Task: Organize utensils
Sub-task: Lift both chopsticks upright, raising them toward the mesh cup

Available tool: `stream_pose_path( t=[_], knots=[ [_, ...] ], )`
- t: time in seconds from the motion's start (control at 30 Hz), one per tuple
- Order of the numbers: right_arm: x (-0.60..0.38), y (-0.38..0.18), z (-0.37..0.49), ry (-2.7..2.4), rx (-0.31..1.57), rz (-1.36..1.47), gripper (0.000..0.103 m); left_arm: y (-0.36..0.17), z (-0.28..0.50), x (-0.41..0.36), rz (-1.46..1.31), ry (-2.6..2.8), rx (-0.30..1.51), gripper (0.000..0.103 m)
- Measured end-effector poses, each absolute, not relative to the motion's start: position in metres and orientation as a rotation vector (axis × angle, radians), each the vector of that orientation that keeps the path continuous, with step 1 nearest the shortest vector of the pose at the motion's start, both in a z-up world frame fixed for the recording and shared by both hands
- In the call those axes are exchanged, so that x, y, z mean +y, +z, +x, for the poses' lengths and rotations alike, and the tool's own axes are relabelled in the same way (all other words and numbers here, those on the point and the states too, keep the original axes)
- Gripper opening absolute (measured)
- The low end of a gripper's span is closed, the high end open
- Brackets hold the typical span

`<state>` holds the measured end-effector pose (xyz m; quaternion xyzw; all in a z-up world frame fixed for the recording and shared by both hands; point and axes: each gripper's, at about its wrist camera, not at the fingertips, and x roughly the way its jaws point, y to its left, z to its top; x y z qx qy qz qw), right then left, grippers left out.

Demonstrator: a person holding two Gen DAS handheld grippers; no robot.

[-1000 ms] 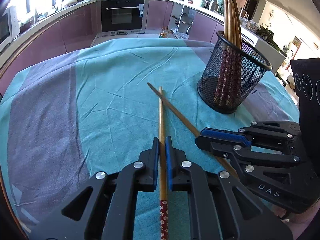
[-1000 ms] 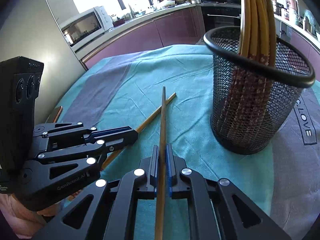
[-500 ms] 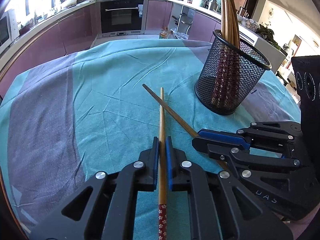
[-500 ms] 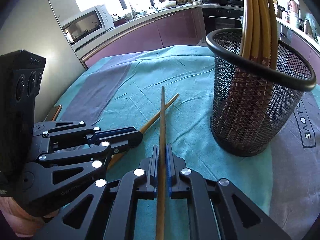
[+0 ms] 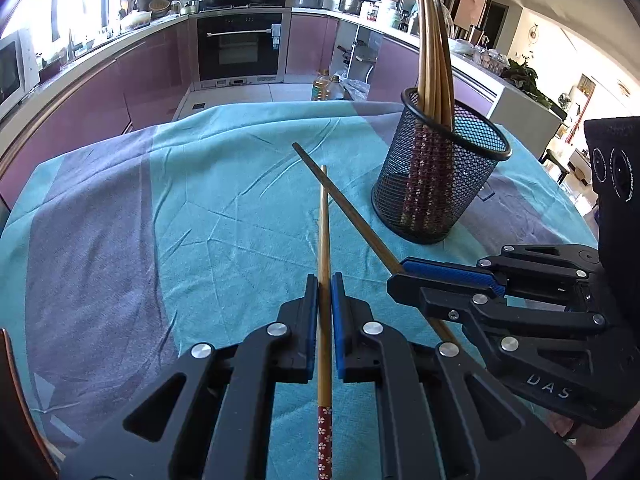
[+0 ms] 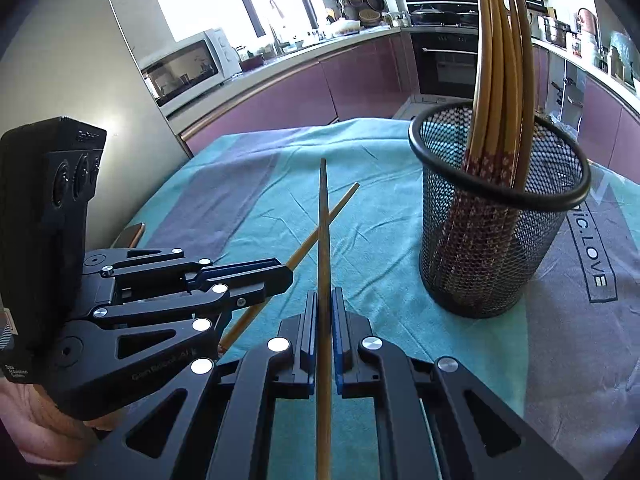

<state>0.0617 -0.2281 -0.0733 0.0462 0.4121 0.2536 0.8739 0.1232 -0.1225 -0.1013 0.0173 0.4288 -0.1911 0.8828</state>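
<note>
Chopsticks: two are held, one per gripper, the rest stand in a black mesh cup (image 5: 436,184) on the teal-and-grey tablecloth (image 5: 200,216).

Left wrist view: left gripper (image 5: 325,280) is nearly closed, blue pads pinching a light bamboo chopstick (image 5: 324,240) that runs straight ahead, red flowered end (image 5: 325,440) toward the camera, tip pointing away. A darker chopstick (image 5: 344,208) crosses it near the tip, coming in from the right. That one runs into the right gripper (image 5: 394,278), seen side-on at right, jaws shut down on it. Mesh cup stands upright, right of the crossed tips, clearly apart from them, bundle of chopsticks (image 5: 434,60) sticking out the top, red flowered ends down. Kitchen with an oven (image 5: 240,46) behind.

Right wrist view: right gripper (image 6: 325,292) closed to a narrow gap on the dark chopstick (image 6: 323,232), tip pointing ahead. Left gripper (image 6: 286,274) at left, clamped on the light chopstick (image 6: 320,232), which angles up to the right and passes behind the dark one. Mesh cup (image 6: 496,240) to the right, near but apart. Microwave (image 6: 188,64) on the counter behind.
</note>
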Motion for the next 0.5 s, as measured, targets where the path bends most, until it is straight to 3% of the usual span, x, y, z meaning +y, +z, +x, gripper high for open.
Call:
stream_pose_path(
  t=[0.5],
  knots=[
    [-0.247,-0.05,0.041,0.548,0.777,0.123,0.006,-0.074,0.106,-0.106,-0.002,-0.449,0.845,0.008]
  ],
)
